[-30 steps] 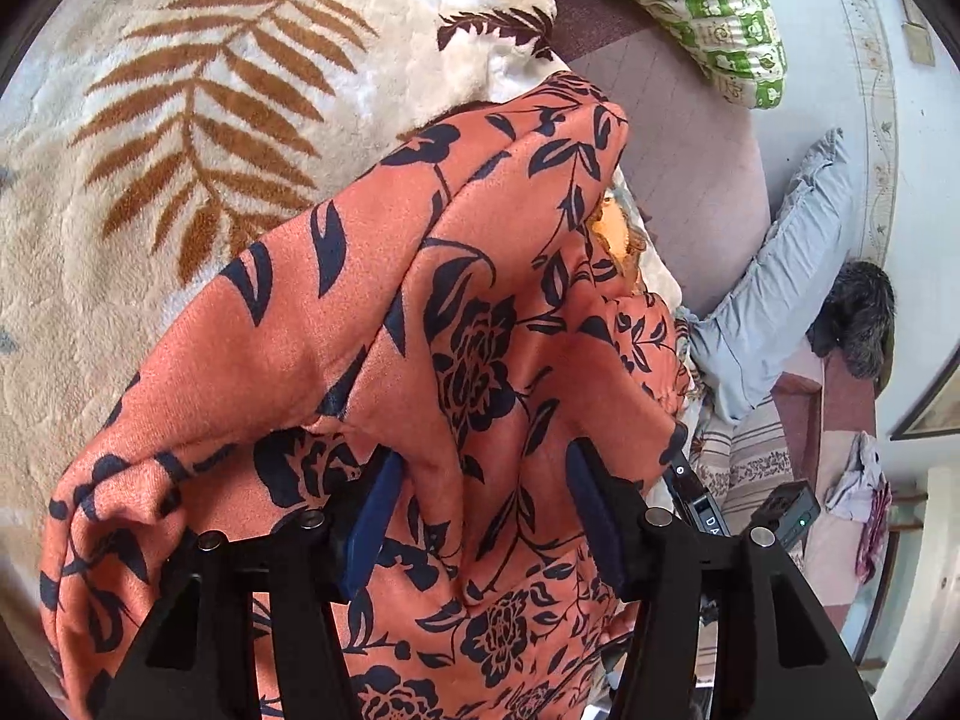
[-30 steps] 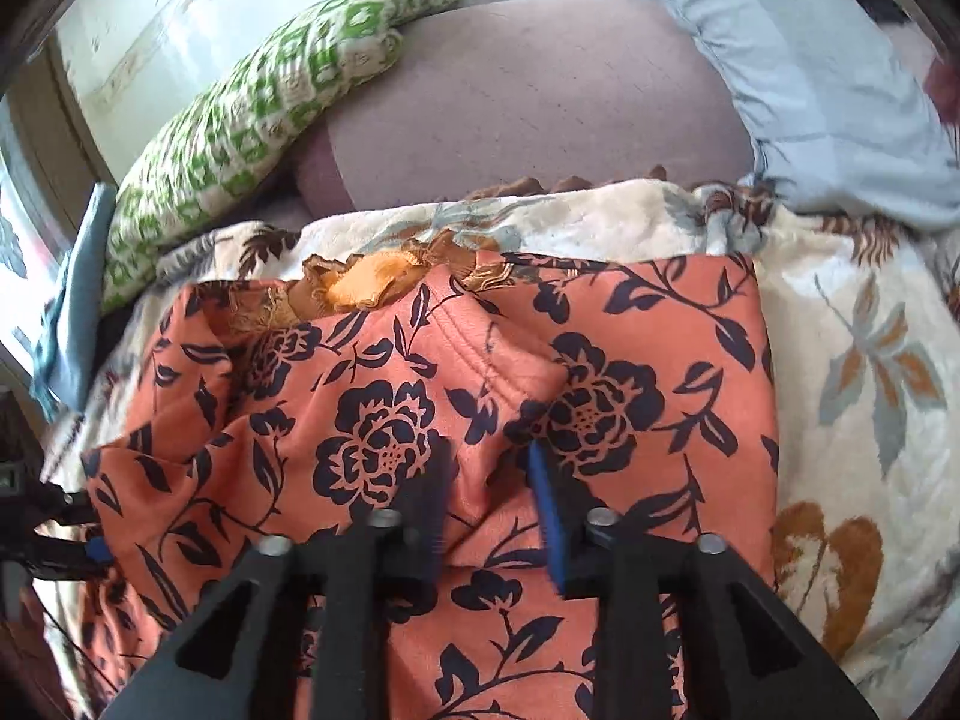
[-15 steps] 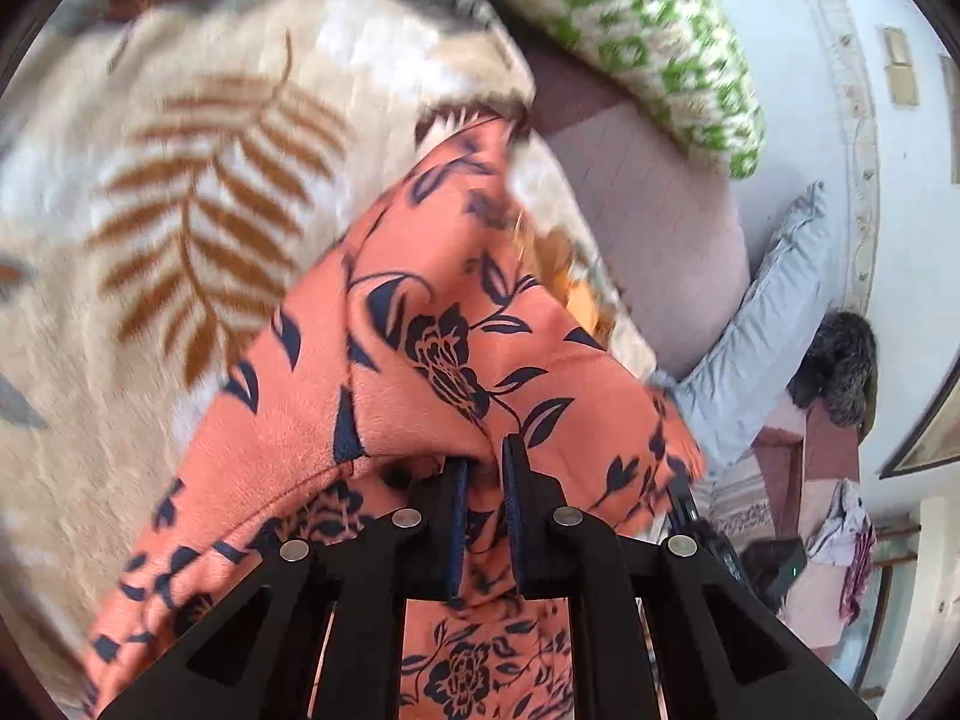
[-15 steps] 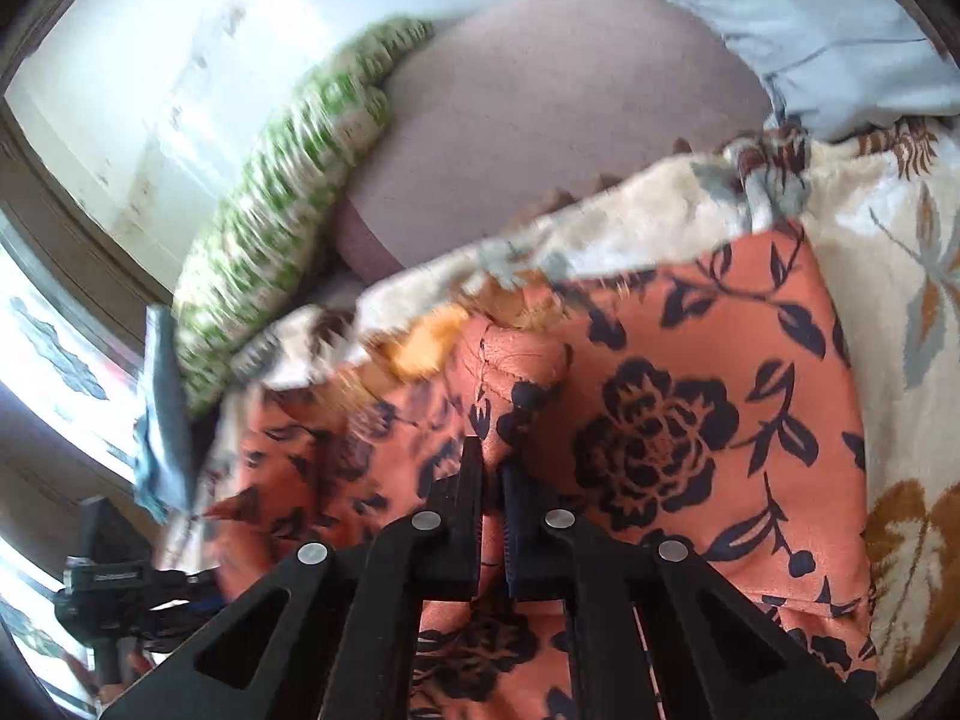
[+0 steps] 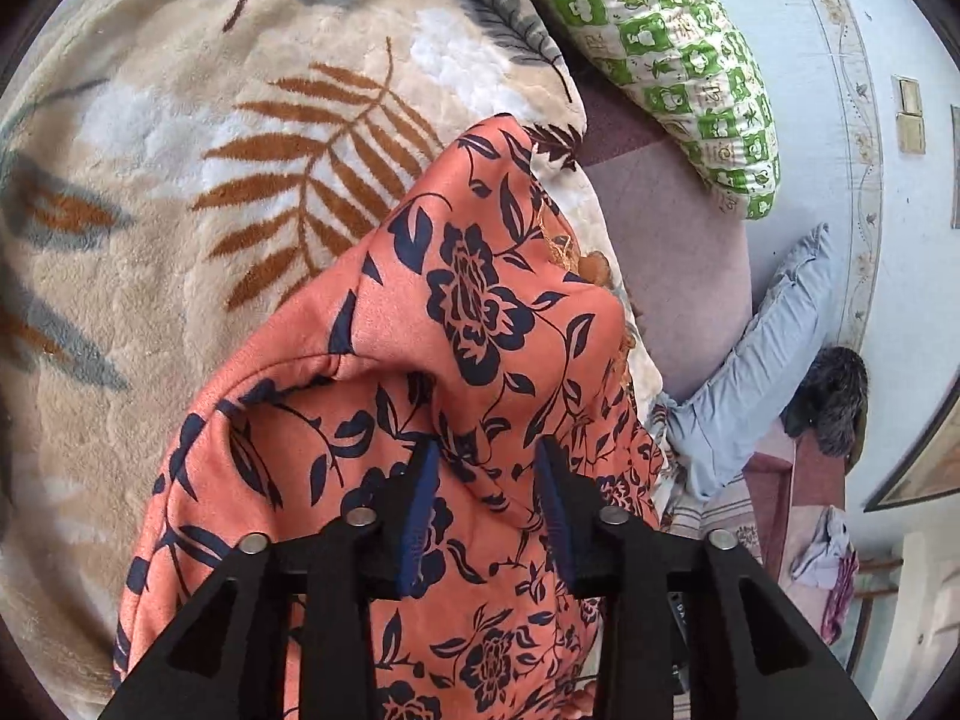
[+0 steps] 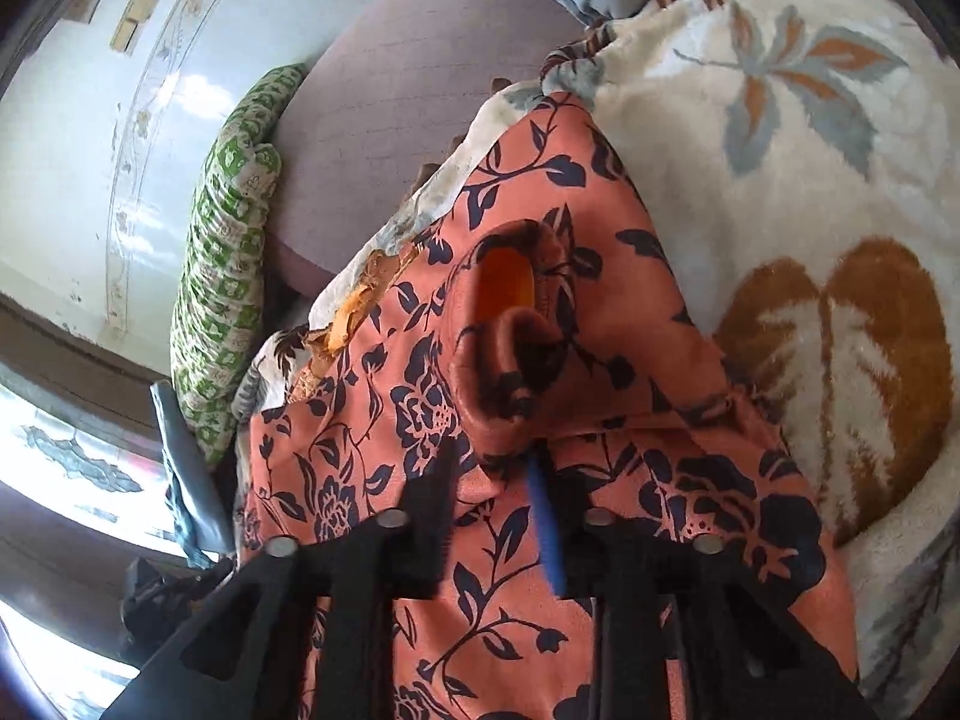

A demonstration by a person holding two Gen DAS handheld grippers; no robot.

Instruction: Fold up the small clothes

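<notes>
An orange garment with a dark blue flower print (image 5: 468,312) lies on a cream leaf-patterned blanket (image 5: 180,192). In the left wrist view my left gripper (image 5: 486,456) stands open, its blue-padded fingers apart over a raised fold of the cloth. In the right wrist view the same garment (image 6: 540,420) shows a rolled hem opening with an orange lining. My right gripper (image 6: 495,456) is also open, with a bunched ridge of cloth between its fingers. Whether either one touches the cloth I cannot tell.
A green and white patterned pillow (image 5: 678,60) and a pale blue pillow (image 5: 768,330) lie on the mauve mattress (image 5: 678,264) beyond the blanket. The wall is close behind. A dark furry thing (image 5: 834,396) sits at the far right.
Half a second ago both grippers were pinched shut on folds of the garment. Now both have opened and the cloth has dropped back, folded over on the blanket.
</notes>
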